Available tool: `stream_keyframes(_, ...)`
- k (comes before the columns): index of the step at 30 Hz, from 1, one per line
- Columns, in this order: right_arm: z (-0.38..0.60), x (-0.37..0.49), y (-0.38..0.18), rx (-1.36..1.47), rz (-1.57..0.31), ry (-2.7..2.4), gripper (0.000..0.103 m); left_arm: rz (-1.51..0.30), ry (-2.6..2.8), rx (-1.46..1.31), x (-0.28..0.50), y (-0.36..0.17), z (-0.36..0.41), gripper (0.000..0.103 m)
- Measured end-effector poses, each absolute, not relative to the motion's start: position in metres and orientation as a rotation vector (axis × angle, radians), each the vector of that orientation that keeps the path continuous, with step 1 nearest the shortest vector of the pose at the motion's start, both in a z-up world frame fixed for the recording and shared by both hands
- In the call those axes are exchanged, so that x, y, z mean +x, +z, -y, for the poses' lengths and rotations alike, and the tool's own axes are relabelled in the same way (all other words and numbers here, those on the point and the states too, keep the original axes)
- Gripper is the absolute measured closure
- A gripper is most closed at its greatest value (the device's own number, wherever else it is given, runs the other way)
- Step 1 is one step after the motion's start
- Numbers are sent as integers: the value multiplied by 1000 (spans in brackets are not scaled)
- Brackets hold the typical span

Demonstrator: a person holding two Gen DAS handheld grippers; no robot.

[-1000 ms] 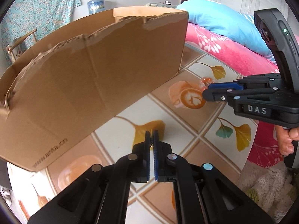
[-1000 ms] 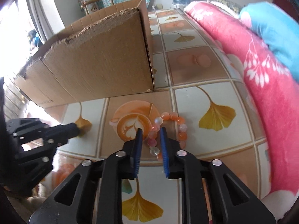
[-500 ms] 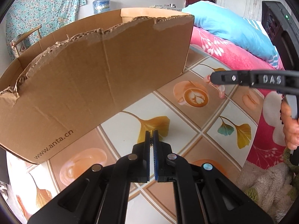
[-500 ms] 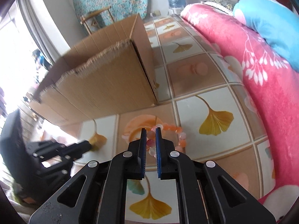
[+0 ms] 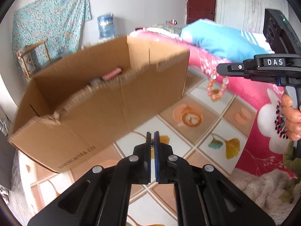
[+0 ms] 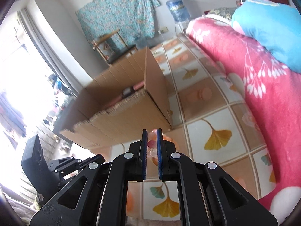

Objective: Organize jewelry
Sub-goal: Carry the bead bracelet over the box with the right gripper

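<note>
**Bead bracelet held in the air beside an open carton**

The bead bracelet (image 5: 216, 86) hangs from the right gripper (image 5: 219, 69), whose pads pinch it, above the tiled floor (image 5: 212, 131) just off the cardboard box's (image 5: 97, 109) right corner. The left gripper (image 5: 152, 134) is closed on a small, thin chain-like item, too small to identify. A pink roll (image 5: 111, 74) lies inside the box.
</note>
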State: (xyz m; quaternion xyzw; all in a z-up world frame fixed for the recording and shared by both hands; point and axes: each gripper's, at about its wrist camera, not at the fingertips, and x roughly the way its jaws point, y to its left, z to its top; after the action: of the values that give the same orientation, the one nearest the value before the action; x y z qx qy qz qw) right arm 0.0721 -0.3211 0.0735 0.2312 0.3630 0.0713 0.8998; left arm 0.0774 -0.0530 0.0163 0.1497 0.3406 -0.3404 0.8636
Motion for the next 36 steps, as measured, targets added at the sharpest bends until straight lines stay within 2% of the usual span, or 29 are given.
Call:
stream_keyframes(12, 322, 64, 130, 488, -612, 246, 96, -530, -709, 244, 67, 94, 22, 101)
stream_keyframes(22, 298, 103, 165, 428, -524, 407, 96, -431, -627, 223, 91, 134, 3, 101)
stream_keyframes(25, 289, 124, 167, 410, -518, 447, 96, -447, -605, 215, 110, 134, 0, 101)
stream_keyframes(36, 270, 181, 139, 420, -623, 495, 96, -698, -630, 69, 180, 94, -14, 101)
